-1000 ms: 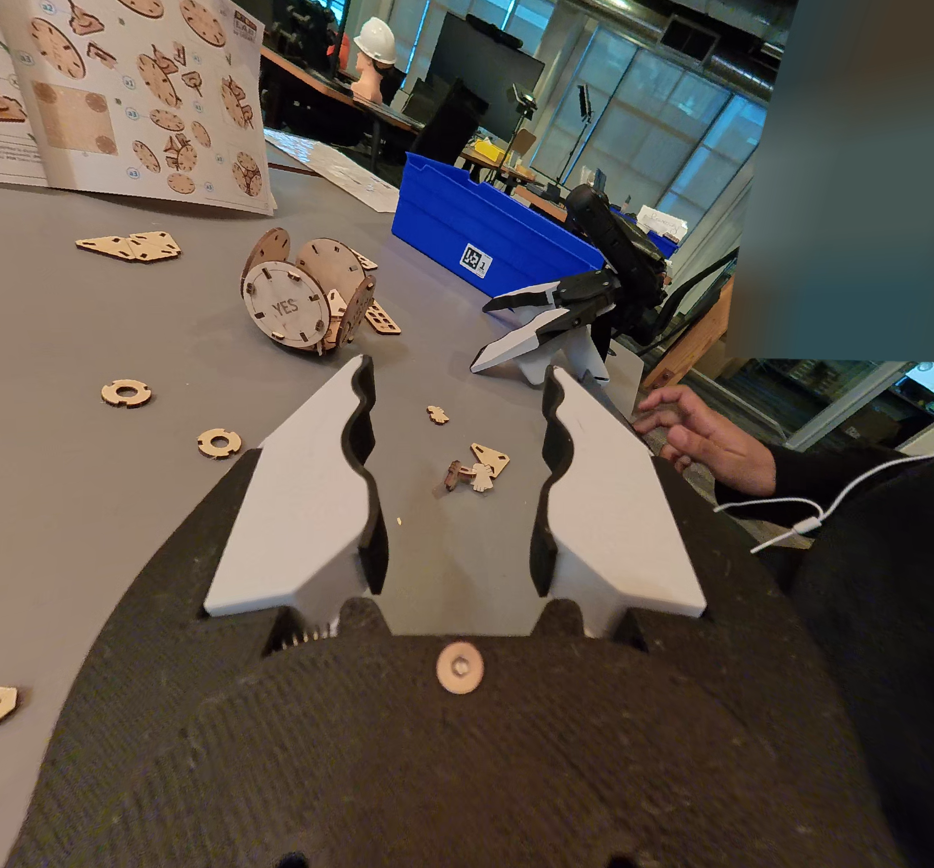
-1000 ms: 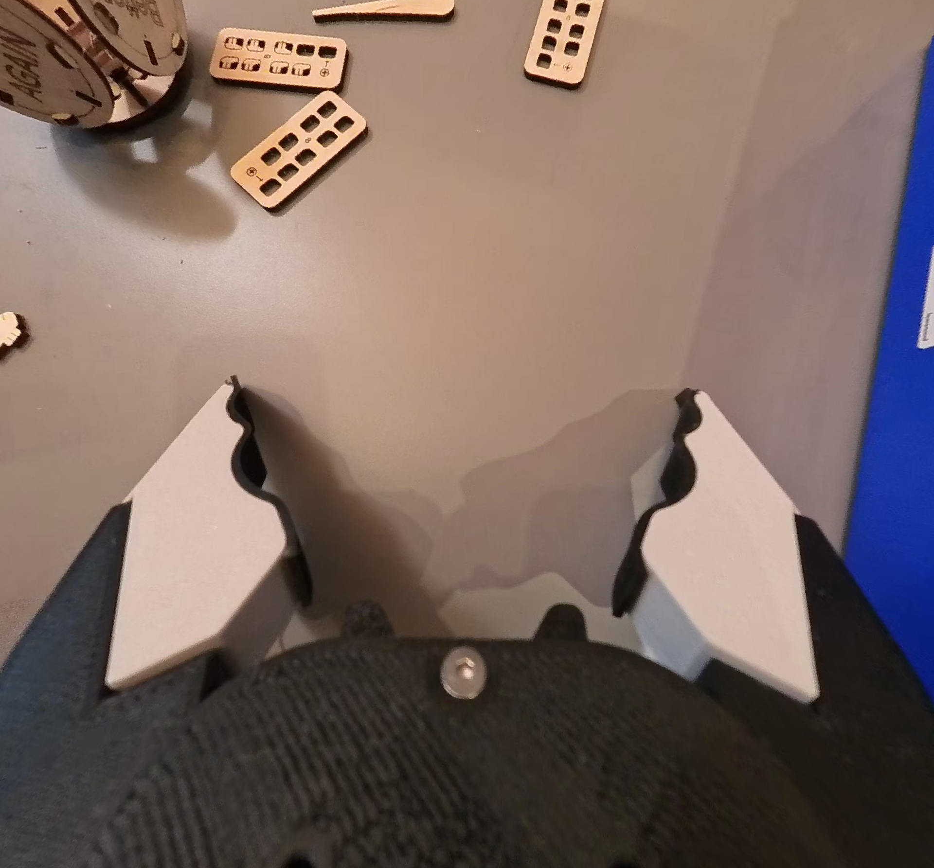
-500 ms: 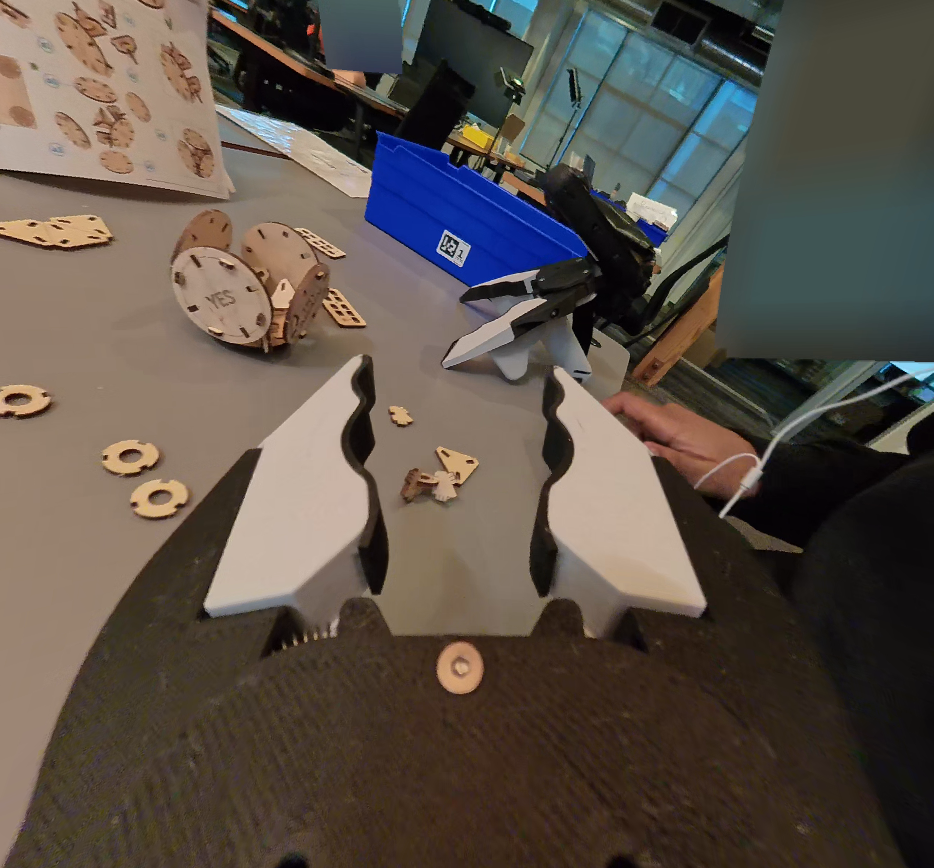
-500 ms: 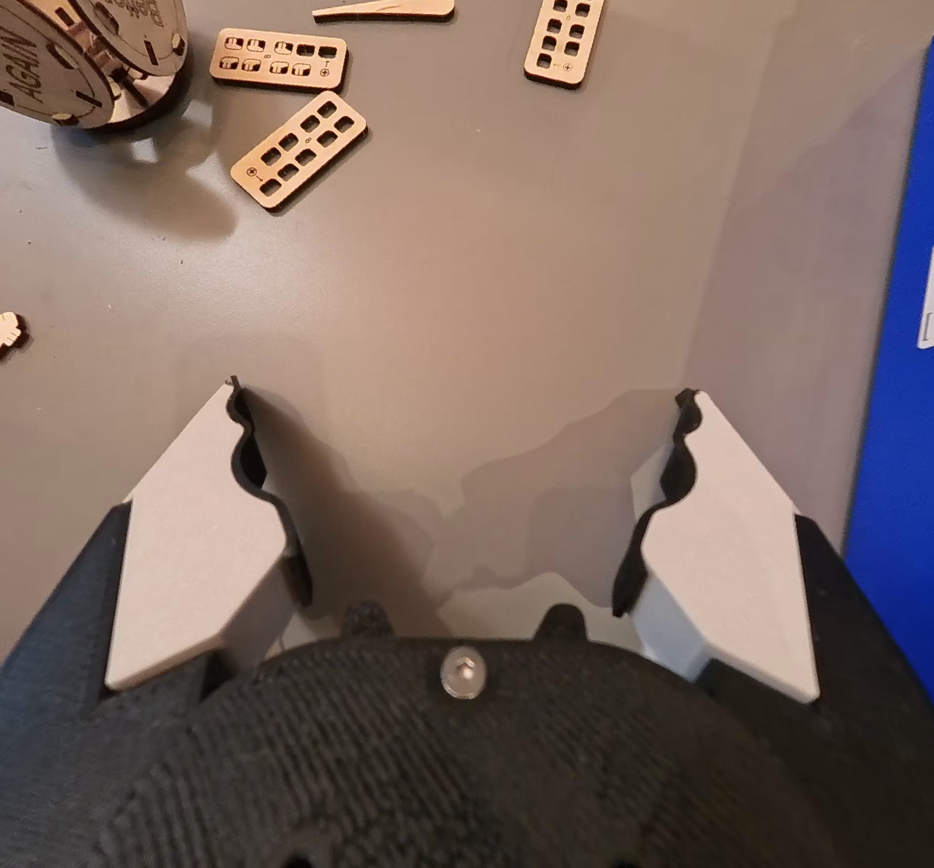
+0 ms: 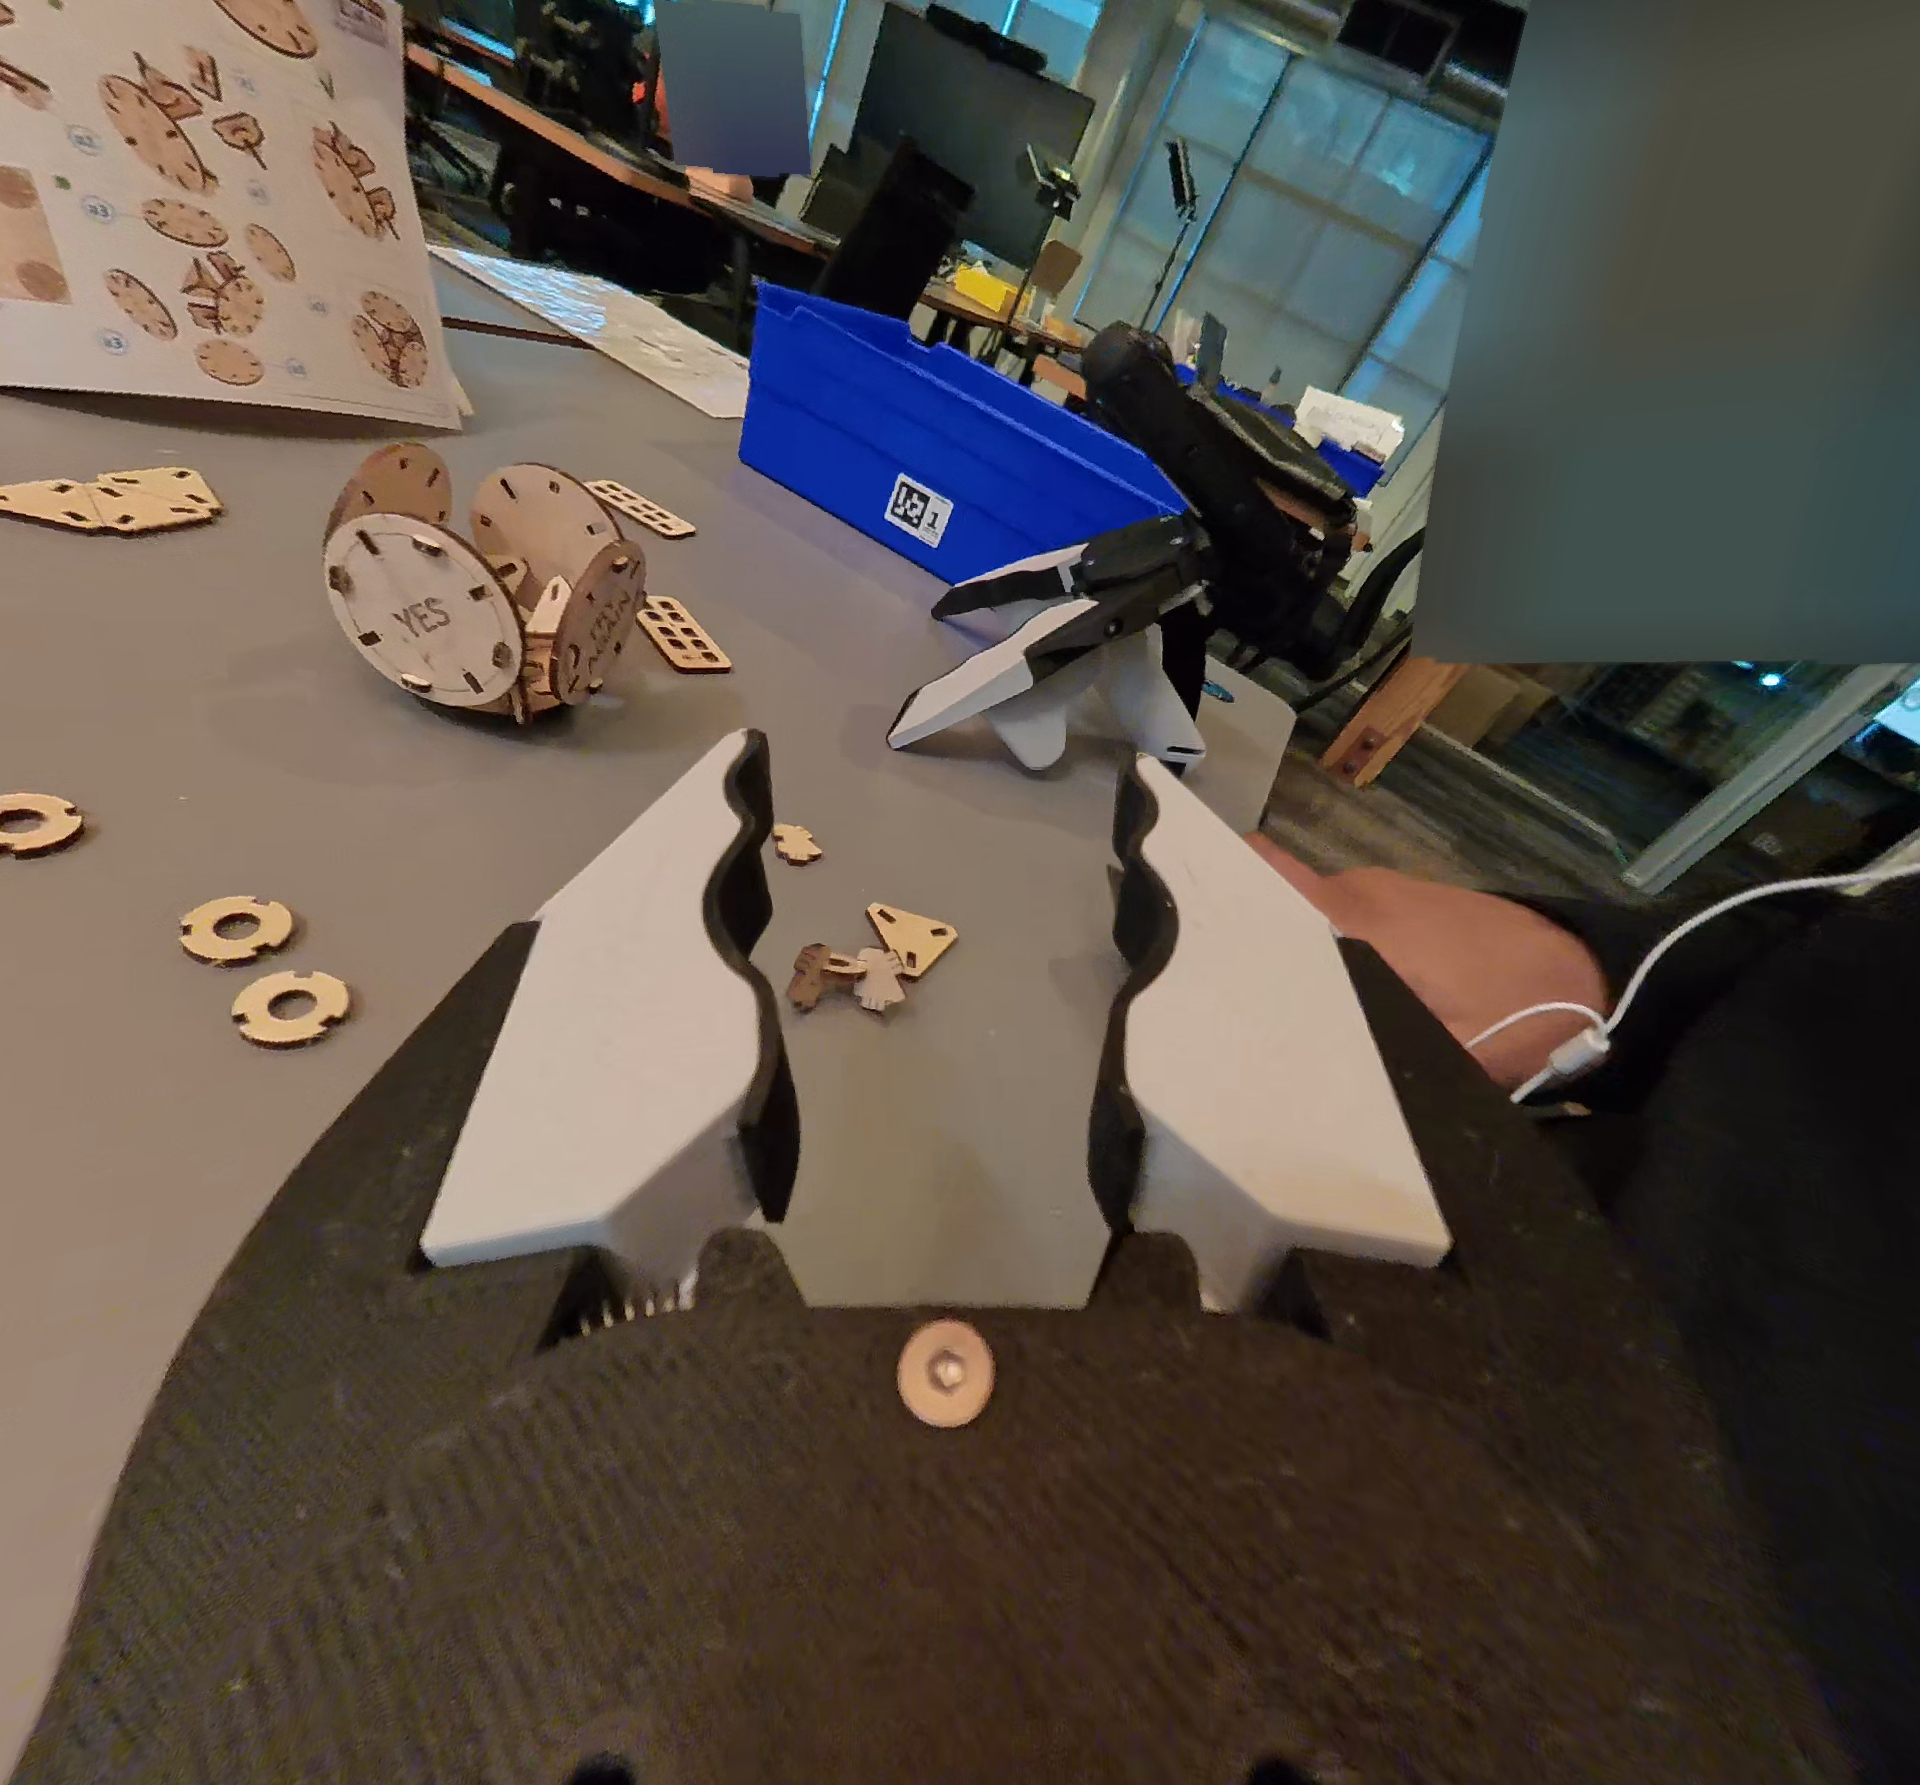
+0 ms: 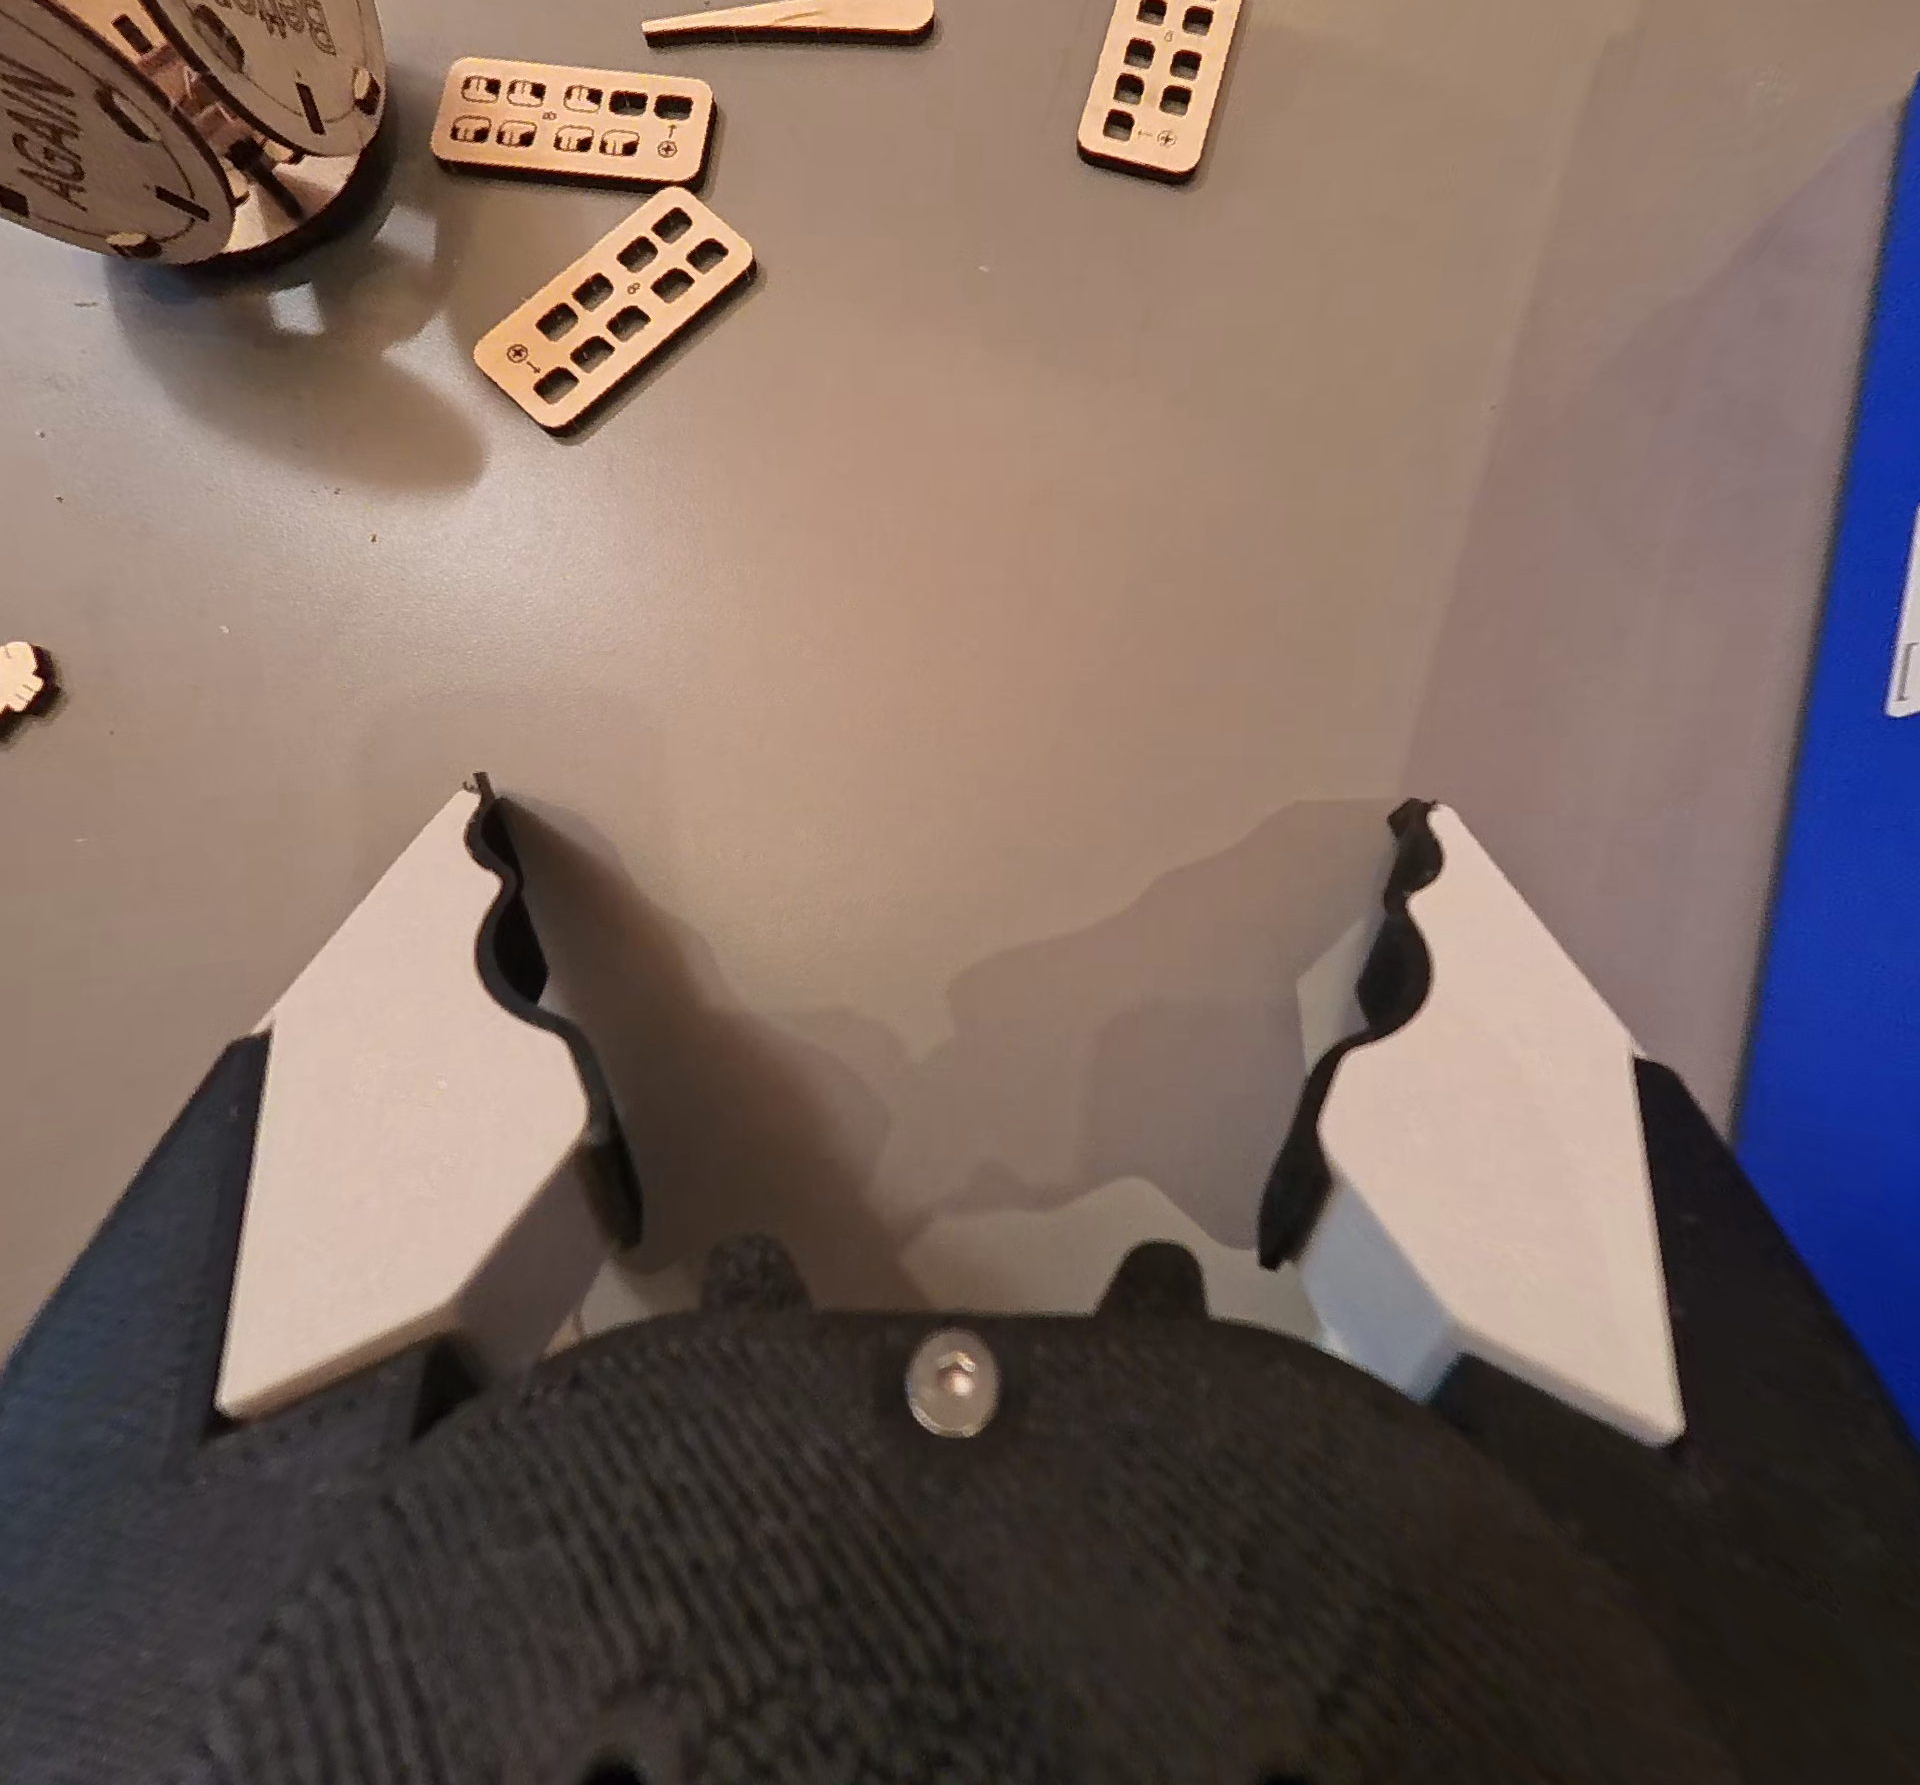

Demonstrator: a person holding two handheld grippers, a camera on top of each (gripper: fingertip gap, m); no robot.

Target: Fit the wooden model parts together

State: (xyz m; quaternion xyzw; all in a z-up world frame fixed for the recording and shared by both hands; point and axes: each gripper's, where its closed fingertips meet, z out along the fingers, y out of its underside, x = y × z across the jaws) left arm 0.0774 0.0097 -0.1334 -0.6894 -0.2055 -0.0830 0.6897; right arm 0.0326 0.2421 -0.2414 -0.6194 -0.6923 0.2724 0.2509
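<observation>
My left gripper (image 5: 940, 769) is open and holds nothing. It hovers low over the grey table (image 5: 312, 759), with a small cluster of wooden pieces (image 5: 873, 961) lying on the table between its fingers, untouched. A wooden disc assembly (image 5: 468, 592) stands to the far left. My right gripper (image 6: 945, 800) is wide open and empty over bare table. In the left wrist view it (image 5: 1039, 655) rests with its fingertips on the table. A person's hand (image 5: 1444, 956) lies by the table's right edge.
A blue bin (image 5: 935, 457) stands behind the right gripper and shows at the right edge of the right wrist view (image 6: 1849, 592). Slotted wooden rectangles (image 6: 615, 310) and a teardrop stick (image 6: 790, 16) lie near the assembly (image 6: 177, 62). Wooden rings (image 5: 291, 1008) and an instruction sheet (image 5: 208, 156) are at the left.
My left gripper has swung a little to the right, so the assembly and loose pieces slid left in its view. The hand has settled flat. The right gripper has not moved.
</observation>
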